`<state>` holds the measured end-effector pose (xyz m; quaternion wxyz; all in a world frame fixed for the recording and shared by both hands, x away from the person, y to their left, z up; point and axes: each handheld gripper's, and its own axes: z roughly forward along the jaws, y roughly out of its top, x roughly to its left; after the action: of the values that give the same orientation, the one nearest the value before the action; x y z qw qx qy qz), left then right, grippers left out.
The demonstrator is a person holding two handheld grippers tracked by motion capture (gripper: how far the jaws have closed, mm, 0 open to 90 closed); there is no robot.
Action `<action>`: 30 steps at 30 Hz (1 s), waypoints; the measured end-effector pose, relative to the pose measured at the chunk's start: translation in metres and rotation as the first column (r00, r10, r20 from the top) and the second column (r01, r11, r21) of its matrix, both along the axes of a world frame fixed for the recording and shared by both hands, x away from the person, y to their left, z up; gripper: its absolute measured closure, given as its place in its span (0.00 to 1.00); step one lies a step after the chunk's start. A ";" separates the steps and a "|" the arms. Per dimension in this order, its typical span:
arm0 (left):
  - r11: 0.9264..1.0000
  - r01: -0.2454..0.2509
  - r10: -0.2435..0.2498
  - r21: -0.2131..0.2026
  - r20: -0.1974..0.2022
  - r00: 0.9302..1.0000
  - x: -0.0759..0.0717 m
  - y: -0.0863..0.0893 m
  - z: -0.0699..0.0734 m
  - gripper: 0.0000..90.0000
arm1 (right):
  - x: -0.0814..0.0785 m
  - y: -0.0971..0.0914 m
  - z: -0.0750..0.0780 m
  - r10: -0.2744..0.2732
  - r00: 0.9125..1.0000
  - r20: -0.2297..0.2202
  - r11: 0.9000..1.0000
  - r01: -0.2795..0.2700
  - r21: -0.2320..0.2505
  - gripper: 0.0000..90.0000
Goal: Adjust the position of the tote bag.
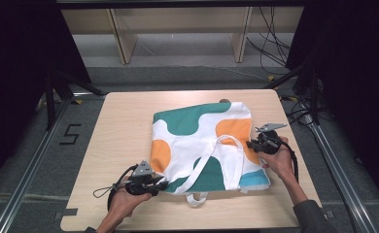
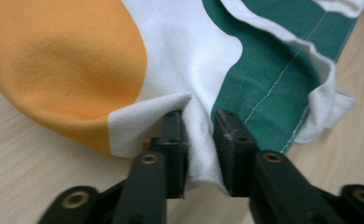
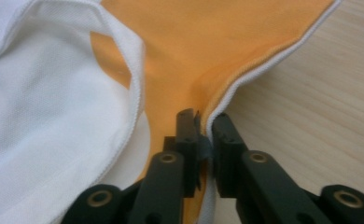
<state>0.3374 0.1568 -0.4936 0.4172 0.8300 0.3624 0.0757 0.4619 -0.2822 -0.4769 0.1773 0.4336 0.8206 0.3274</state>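
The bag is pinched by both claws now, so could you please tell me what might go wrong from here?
1. The left claw pinches only a thin fold at the corner of the bag, so the cloth may slip out under a pull.
2. The right claw grips just the bag's edge beside its white trim, a small bite that could also slip.
3. The loose strap lies across the bag and may snag or fold under if the bag is moved.

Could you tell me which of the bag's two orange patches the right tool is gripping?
The right tool grips the orange patch at the tote bag's right edge; the other sits by the left edge.
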 end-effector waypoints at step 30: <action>0.966 0.040 -0.061 0.256 0.075 0.995 -0.039 -0.010 0.011 0.30 | -0.131 -0.004 0.013 0.252 0.967 -0.045 0.967 -0.254 -0.035 0.32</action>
<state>0.2986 0.1468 -0.4825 0.3238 0.8818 0.3109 0.1447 0.3305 -0.2858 -0.4641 0.1264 0.3282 0.8791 0.3217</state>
